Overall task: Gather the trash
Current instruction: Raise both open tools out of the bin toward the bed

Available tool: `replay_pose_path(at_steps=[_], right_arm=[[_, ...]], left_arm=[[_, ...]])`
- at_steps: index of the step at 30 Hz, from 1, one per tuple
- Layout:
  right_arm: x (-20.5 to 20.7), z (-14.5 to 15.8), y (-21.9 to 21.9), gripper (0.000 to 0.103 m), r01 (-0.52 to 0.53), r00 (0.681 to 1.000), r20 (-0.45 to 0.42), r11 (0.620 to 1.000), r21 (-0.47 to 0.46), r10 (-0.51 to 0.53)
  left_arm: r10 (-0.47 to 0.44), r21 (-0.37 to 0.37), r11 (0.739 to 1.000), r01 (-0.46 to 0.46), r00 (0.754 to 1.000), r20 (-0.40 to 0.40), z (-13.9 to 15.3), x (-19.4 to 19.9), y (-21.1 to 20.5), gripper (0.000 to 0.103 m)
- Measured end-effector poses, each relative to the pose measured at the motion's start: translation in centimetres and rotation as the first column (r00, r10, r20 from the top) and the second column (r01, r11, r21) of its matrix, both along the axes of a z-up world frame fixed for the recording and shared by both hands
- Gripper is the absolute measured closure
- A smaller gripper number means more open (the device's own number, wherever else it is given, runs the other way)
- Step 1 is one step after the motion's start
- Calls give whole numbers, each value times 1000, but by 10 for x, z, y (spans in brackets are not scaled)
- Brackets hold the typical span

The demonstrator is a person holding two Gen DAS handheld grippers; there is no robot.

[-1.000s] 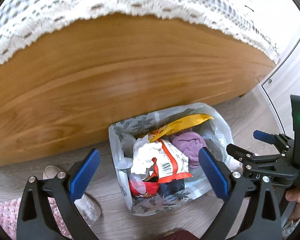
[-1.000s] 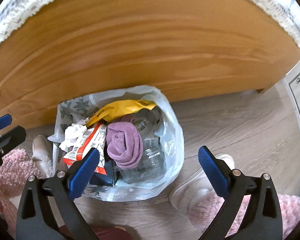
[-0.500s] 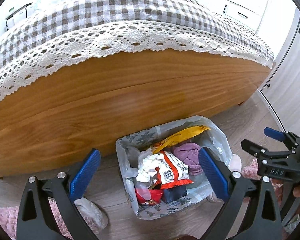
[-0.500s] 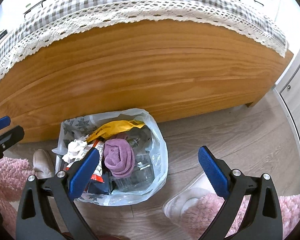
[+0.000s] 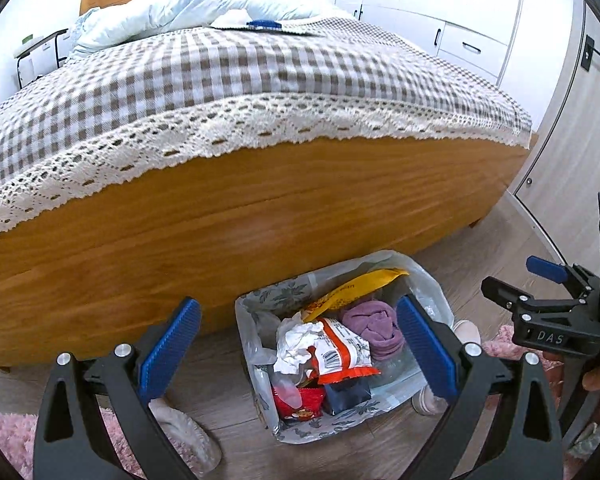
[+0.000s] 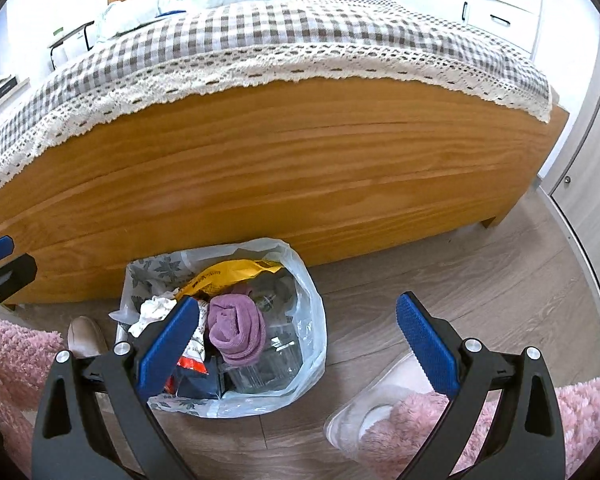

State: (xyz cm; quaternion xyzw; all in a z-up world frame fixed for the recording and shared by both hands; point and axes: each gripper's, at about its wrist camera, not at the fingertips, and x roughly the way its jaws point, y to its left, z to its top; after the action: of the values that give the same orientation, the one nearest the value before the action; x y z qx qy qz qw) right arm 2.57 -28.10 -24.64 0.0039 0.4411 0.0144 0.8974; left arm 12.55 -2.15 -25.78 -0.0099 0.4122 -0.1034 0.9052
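Wooden bed frame (image 5: 260, 216), honey-coloured footboard, spans the room. A grey-and-white checked bedspread with a cream lace edge (image 5: 236, 80) hangs over its top; a pale blue duvet (image 5: 188, 8) is bunched at the head end. White wardrobe doors (image 5: 460, 20) stand behind. Floor: grey-brown wood planks (image 6: 460, 280), with a fluffy pink rug (image 6: 580, 412) at the near edge.

Container: a translucent white plastic bag with a grey leaf print (image 5: 260, 300), standing open on the floor, just in front of the footboard. It is full to the rim. Contents visible, top layer:
- long yellow snack wrapper (image 5: 360, 284), lying across the far side;
- rolled purple cloth (image 5: 376, 328), right of centre;
- red-and-white wrapper with a barcode (image 5: 340, 354), centre;
- crumpled white paper (image 5: 296, 340), left of centre;
- red packet (image 5: 304, 400) and dark blue packet (image 5: 348, 392) at the near side;
- clear plastic packaging (image 6: 276, 356) under the purple cloth, seen from the right wrist.

A pale slipper (image 6: 86, 336) lies beside the bag on its left, another pale slipper (image 6: 376, 408) near the pink rug on the right.

Left gripper (image 5: 298, 348): blue-padded fingers spread wide, nothing between them, above the bag. Right gripper (image 6: 298, 346): likewise spread wide and empty, its left finger over the bag, its right over bare floor.
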Motion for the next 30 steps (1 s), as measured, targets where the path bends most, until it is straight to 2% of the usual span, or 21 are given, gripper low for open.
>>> replay_pose_path(at_steps=[12, 22, 30], right_arm=[[-15, 33, -15, 8, 41, 987, 152, 999, 28, -44], [-28, 69, -12, 8, 51, 943, 328, 999, 3, -49], [-20, 90, -6, 8, 40, 916, 399, 999, 2, -37]], left_arm=[[31, -29, 999, -27, 986, 167, 44, -22, 13, 8], [30, -40, 999, -20, 964, 263, 70, -30, 17, 8], [29, -44, 999, -16, 945, 325, 92, -28, 20, 8]])
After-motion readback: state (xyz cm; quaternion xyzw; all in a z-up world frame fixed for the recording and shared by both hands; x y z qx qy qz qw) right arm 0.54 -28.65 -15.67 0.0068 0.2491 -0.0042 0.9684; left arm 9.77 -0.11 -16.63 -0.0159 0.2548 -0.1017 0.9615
